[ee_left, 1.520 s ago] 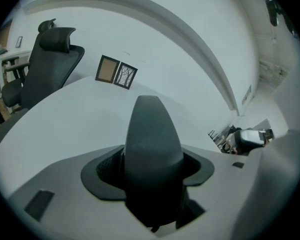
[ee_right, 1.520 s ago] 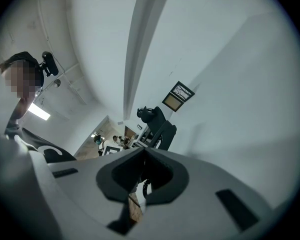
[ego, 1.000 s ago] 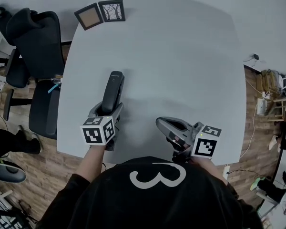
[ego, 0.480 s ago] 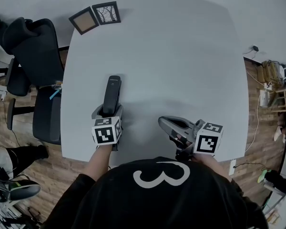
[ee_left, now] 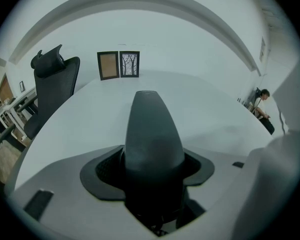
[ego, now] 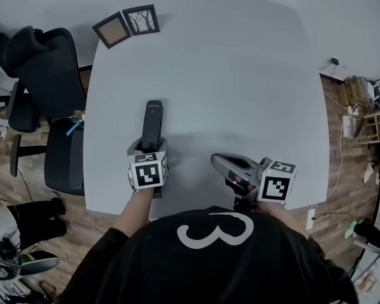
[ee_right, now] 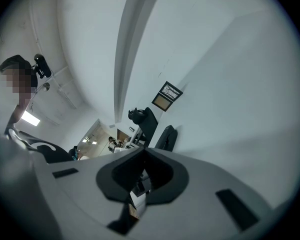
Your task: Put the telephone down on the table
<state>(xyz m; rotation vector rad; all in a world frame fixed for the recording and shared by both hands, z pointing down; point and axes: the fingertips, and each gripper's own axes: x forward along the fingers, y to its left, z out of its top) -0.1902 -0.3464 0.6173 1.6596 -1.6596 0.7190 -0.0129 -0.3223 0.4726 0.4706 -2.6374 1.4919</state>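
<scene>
A black telephone handset [ego: 152, 120] points away from me over the white table [ego: 240, 75]. My left gripper [ego: 149, 147] is shut on its near end, with the dark pads on both sides of the telephone [ee_left: 152, 134], which fills the left gripper view. Whether the handset touches the tabletop, I cannot tell. My right gripper [ego: 220, 163] lies tilted on its side near the table's front edge, shut, with nothing between its pads [ee_right: 115, 171].
Two small picture frames [ego: 126, 24] stand at the table's far left corner and show as picture frames [ee_left: 118, 64] in the left gripper view. A black office chair [ego: 44, 62] stands left of the table. Cables and clutter lie on the wood floor at right.
The left gripper and the telephone have shifted a little right and turned to point straight ahead. The right gripper has hardly moved.
</scene>
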